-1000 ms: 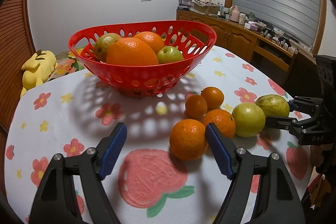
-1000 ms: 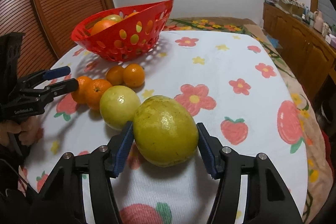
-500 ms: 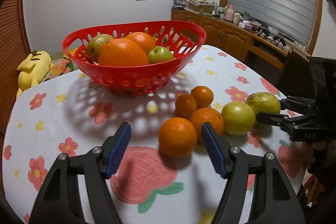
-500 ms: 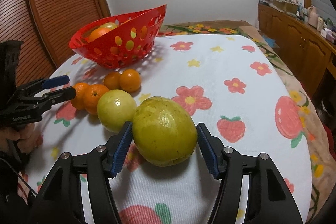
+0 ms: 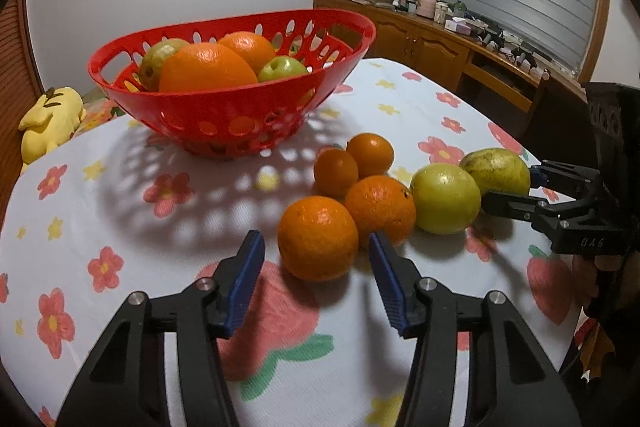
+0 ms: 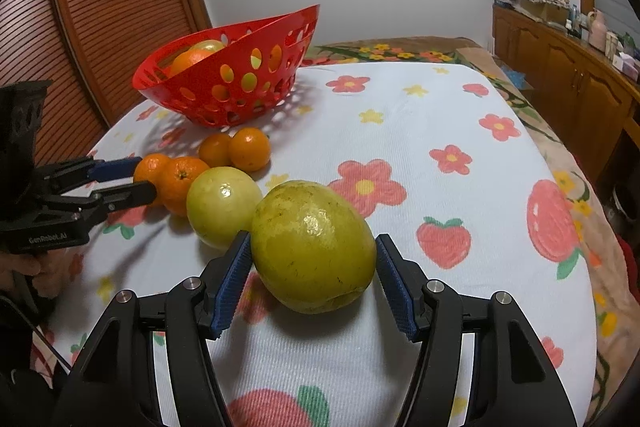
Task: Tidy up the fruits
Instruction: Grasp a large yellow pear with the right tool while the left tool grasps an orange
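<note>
A red basket (image 5: 224, 123) at the back holds oranges and green fruit. In front of it, loose on the flowered cloth, lie several oranges and a round pale green fruit (image 5: 446, 199). The nearest orange (image 5: 318, 239) sits between the jaws of my left gripper (image 5: 316, 239). The jaws are closing, with small gaps still on both sides. My right gripper (image 6: 313, 239) has its blue pads against the sides of a large yellow-green fruit (image 6: 314, 247) that rests on the table. In the right wrist view, my left gripper (image 6: 145, 177) straddles that orange (image 6: 152, 167).
A yellow plush toy (image 5: 50, 123) lies off the table's far left. A wooden sideboard (image 5: 440, 47) with clutter runs along the right wall, and a slatted wooden door (image 6: 100, 27) stands behind the basket. The cloth right of the fruit row is bare (image 6: 440, 127).
My left gripper's jaws have narrowed around the nearest orange, which now sits squarely between them. The right gripper and its fruit have stayed put.
</note>
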{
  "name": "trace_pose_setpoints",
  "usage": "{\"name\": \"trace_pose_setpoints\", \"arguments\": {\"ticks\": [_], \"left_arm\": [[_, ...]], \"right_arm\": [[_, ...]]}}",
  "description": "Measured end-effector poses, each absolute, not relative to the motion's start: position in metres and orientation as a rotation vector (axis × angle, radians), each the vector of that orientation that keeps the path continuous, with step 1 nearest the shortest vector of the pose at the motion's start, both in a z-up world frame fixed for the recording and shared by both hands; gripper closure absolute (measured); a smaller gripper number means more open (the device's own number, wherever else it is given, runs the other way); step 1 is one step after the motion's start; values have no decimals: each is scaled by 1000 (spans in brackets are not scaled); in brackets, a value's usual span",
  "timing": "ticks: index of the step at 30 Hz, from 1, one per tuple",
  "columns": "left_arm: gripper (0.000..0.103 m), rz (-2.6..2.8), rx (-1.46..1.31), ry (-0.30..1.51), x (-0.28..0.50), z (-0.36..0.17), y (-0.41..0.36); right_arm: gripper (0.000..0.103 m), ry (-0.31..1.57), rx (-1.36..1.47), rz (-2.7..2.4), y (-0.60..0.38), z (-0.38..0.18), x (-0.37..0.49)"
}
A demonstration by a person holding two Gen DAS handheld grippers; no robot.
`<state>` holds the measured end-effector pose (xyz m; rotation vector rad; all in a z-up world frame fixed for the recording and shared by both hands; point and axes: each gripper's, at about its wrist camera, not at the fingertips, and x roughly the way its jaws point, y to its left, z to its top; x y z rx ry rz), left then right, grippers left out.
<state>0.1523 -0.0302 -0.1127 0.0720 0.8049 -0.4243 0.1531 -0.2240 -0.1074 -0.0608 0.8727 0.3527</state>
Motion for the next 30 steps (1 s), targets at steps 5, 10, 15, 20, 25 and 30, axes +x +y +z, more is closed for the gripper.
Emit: {"name": "trace_pose_setpoints", "arguments": {"ticks": [5,10,15,20,25,30], "left_arm": [[49,-427,67,811,154,-114,-31],[50,-445,42,818,157,-113,-28],[62,-448,35,814,158,-113,-26],[64,-443,30,811,158,-114,-26],[64,-429,28,805,155,-113,-23],[64,-415,14,796,152,-112,-16]], "right_arm": [[39,873,-65,350,-223,-108,154],[39,875,-64,351,-223,-109,153],[39,875,-65,352,-223,-109,153],[39,877,-67,355,-222,-109,152],[39,878,-67,356,-222,-109,153],[39,886,-73,359,-221,-111,153]]}}
